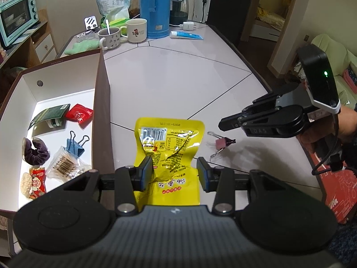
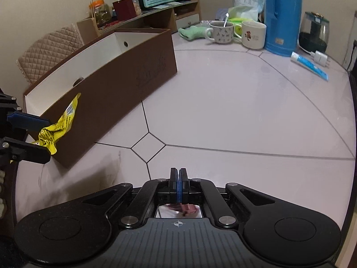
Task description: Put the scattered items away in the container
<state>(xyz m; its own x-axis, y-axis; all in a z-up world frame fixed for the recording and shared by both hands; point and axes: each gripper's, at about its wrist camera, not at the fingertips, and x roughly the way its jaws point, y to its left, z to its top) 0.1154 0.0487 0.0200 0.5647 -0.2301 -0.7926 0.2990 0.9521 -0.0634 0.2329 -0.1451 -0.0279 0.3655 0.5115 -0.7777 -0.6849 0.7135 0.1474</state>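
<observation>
My left gripper (image 1: 175, 173) is shut on a yellow snack packet (image 1: 169, 147) and holds it above the table, just right of the brown box (image 1: 101, 111). The packet also shows in the right wrist view (image 2: 59, 126) beside the box wall (image 2: 116, 102). The box holds a red sachet (image 1: 79, 116), a blue binder clip (image 1: 75, 145), a purple scrunchie (image 1: 34, 151), a cotton-swab bag (image 1: 65, 165) and other small packets. A pink binder clip (image 1: 221, 144) lies on the table below my right gripper (image 1: 223, 125), which is shut and empty (image 2: 179, 172). The clip shows under its fingers (image 2: 183, 207).
At the far end of the table stand two mugs (image 1: 122, 34), a blue thermos (image 1: 155, 6), a toothpaste tube (image 1: 186, 35), a charger (image 1: 188, 25) and a green cloth (image 1: 82, 47). A mint toaster oven (image 1: 19, 17) sits on a shelf at left. A red box (image 1: 337, 192) is at right.
</observation>
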